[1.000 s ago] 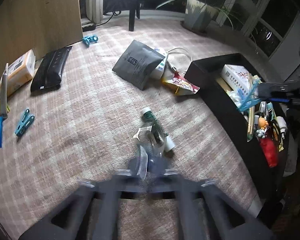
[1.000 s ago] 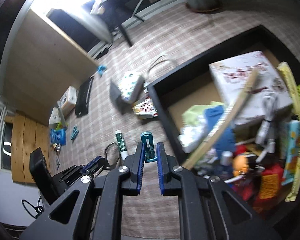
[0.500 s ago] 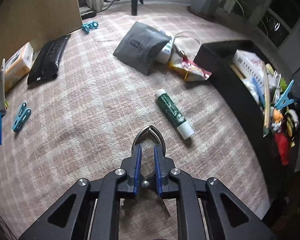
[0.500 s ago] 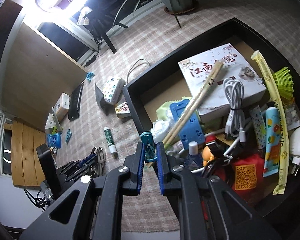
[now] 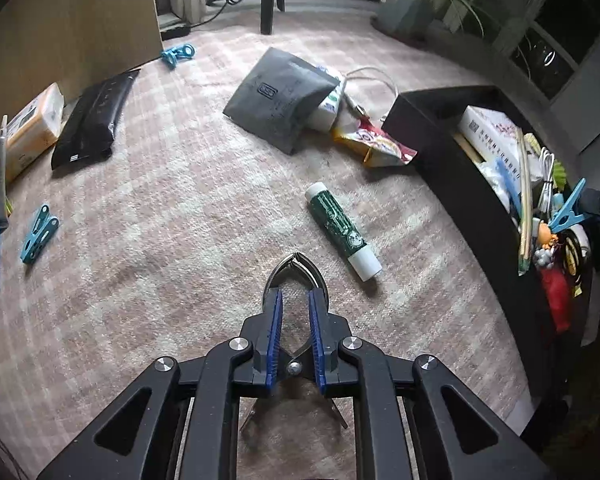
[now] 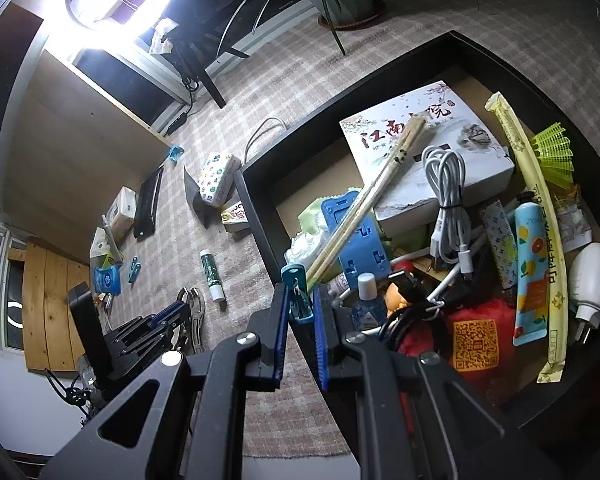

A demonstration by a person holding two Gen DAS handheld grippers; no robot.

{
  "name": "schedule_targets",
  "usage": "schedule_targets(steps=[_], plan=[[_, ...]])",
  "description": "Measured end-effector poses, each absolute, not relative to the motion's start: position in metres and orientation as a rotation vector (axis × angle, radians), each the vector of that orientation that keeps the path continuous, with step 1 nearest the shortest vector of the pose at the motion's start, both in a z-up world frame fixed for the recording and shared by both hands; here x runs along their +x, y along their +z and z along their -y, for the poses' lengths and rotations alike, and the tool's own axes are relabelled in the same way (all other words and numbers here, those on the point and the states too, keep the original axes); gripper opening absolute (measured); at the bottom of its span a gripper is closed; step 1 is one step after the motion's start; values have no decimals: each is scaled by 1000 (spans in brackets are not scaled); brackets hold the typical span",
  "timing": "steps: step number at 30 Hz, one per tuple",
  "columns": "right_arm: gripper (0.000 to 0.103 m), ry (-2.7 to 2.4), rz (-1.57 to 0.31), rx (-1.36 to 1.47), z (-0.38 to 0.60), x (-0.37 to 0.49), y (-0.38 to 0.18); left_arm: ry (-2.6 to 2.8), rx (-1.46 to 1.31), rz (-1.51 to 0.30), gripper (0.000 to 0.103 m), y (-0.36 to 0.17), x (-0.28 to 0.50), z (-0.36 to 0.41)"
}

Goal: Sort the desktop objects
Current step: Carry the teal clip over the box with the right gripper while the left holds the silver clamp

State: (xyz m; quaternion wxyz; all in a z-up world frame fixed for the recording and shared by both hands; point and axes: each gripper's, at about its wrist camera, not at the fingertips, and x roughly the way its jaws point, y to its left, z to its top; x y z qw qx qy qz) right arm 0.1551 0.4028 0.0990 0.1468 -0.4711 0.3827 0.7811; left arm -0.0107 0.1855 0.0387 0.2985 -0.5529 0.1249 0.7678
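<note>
The right gripper (image 6: 300, 312) pinches a blue clothespin (image 6: 296, 294) over the near wall of the black box (image 6: 260, 216); let go here, the peg could strike the rim and drop onto the bench. The left gripper (image 5: 294, 308), jaws nearly closed, seems to hold metal nail clippers (image 5: 294, 276), though pad contact is hard to judge. A shallow hold could twist and knock the nearby green tube (image 5: 342, 236).

Nippers' (image 5: 294, 280) handles behind the left tool (image 5: 294, 312), partly hidden
</note>
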Motion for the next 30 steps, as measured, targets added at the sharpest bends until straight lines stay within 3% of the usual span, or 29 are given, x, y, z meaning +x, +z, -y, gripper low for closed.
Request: schedule_targets(steps=[7,12,15,16,17,19,25,30], plan=[[12,2271,-1103,-1363,-396,157,101,2001,-1498,-437,12,35,-15,-200],[12,2270,-1119,-1350,-398,164,101,1971,-1493,-232,12,47,-15,-189],[12,2259,-1132,-1343,-402,168,100,2007,-1476,-245,13,52,-13,-190],[12,2256,-1135,-1342,-403,169,99,2006,-1474,-273,20,51,-13,-192],[12,2255,-1138,-1340,-403,171,99,1993,-1471,-300,37,50,-11,-195],[12,2254,-1137,-1338,-403,172,99,1980,-1461,-347,52,48,-7,-200],[12,2250,-1146,-1348,-402,175,97,2072,-1431,-436,55,54,4,-203],[12,2243,-1156,-1344,-403,178,96,2092,-1423,-360,55,63,3,-195]])
